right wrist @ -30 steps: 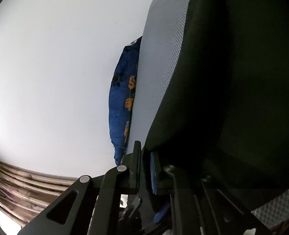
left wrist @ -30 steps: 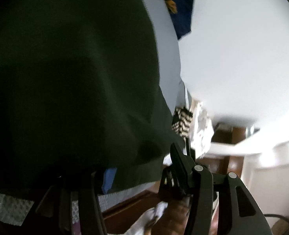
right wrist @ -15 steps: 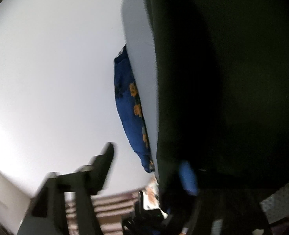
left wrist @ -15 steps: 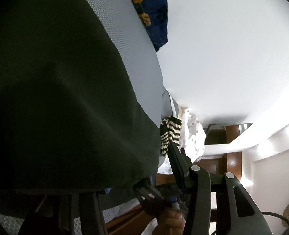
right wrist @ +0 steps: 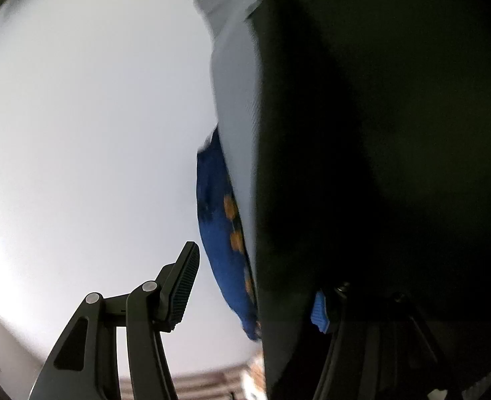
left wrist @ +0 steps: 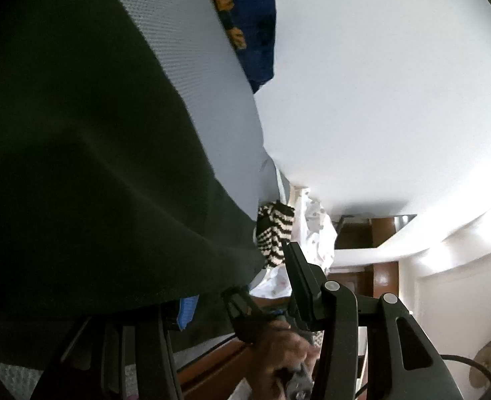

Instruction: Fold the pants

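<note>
The left tongs (left wrist: 242, 283) are standing part open with nothing pinched: the dark pants (left wrist: 95, 166) are draping over the blue-padded finger (left wrist: 187, 310) while the ribbed black one is pointing clear of the cloth. The right tongs (right wrist: 255, 276) are closing, the hem of the pants hanging between the fingers beside the blue pad (right wrist: 318, 310), though the pads are not pressing on it yet. Judging from this, a fold is being laid down and the grip is being reset, so the next move is calling for both tongs to take one edge squarely, without bunching. The pants are lying spread on a pale grey surface (left wrist: 205, 83) with a fine mesh weave; the fabric is looking matte, soft and heavy, rolling in broad creases. Beyond, a blue cloth with orange prints (left wrist: 248, 16), a black-and-cream striped knit (left wrist: 275, 233) and a white spotted cloth (left wrist: 315, 233) are lying near the surface's edge.
</note>
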A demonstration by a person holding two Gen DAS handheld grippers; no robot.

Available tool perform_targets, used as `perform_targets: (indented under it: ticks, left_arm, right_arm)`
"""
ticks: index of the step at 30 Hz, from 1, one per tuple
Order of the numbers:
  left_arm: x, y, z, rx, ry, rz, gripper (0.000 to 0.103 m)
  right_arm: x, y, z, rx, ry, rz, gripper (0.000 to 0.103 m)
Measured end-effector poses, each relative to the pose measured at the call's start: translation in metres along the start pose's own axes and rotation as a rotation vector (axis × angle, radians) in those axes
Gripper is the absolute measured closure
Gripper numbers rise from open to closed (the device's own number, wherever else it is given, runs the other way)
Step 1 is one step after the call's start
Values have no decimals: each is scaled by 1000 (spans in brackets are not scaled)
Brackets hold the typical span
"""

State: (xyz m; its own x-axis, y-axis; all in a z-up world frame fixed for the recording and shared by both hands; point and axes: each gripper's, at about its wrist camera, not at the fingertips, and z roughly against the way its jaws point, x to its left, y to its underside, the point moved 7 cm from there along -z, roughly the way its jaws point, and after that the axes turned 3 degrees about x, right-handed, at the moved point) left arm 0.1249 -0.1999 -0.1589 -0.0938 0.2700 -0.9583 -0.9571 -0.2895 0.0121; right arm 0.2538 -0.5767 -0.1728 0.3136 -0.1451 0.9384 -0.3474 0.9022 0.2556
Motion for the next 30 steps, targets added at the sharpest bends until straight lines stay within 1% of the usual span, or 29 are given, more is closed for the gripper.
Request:
perform_targets:
  ticks: [1, 3, 5, 6, 8, 9, 10, 11, 15, 18, 23, 24, 26, 30]
  left_arm:
    - [1, 0, 1, -1, 0, 5, 55]
    - [1, 0, 1, 6, 1, 8, 55]
    - [1, 2, -1, 14, -8, -3, 55]
    - [1, 2, -2, 18, -11, -3, 55]
    - [4, 4, -4, 28, -23, -3, 55]
    - [5, 4, -4, 32, -25, -1, 55]
    - [6, 6, -5, 38, -28, 0, 55]
    - [7, 7, -5, 43, -35, -3, 55]
    - [11, 13, -10, 74, -60, -9, 55]
    - [14, 13, -11, 79, -54, 7, 55]
    - [13, 15, -14, 94, -63, -28, 55]
    - [12, 15, -14, 98, -65, -33, 55]
    - [11, 18, -14, 115, -72, -47, 55]
    - [10, 31, -13, 186, -100, -101, 55]
  right_arm:
    - [0, -5, 4, -28, -3, 2, 46]
    - [1, -17, 10, -45, -16, 8, 47]
    - [7, -26, 13, -49, -8, 48, 59]
    - [10, -27, 14, -45, -3, 67, 63]
    - [16, -28, 20, -52, 3, 109, 75]
    - [21, -28, 22, -57, -2, 147, 80]
    - [26, -28, 23, -55, -1, 182, 90]
    - [31, -28, 24, -53, 6, 225, 92]
    - [30, -33, 25, -45, 21, 244, 96]
    - [27, -35, 26, -38, 18, 233, 96]
    - [29, -35, 33, -51, 31, 227, 97]
    - [28, -26, 40, -51, 33, 229, 97]
    - [37, -21, 50, -58, 45, 286, 97]
    - [60, -8, 80, -92, 93, 451, 97]
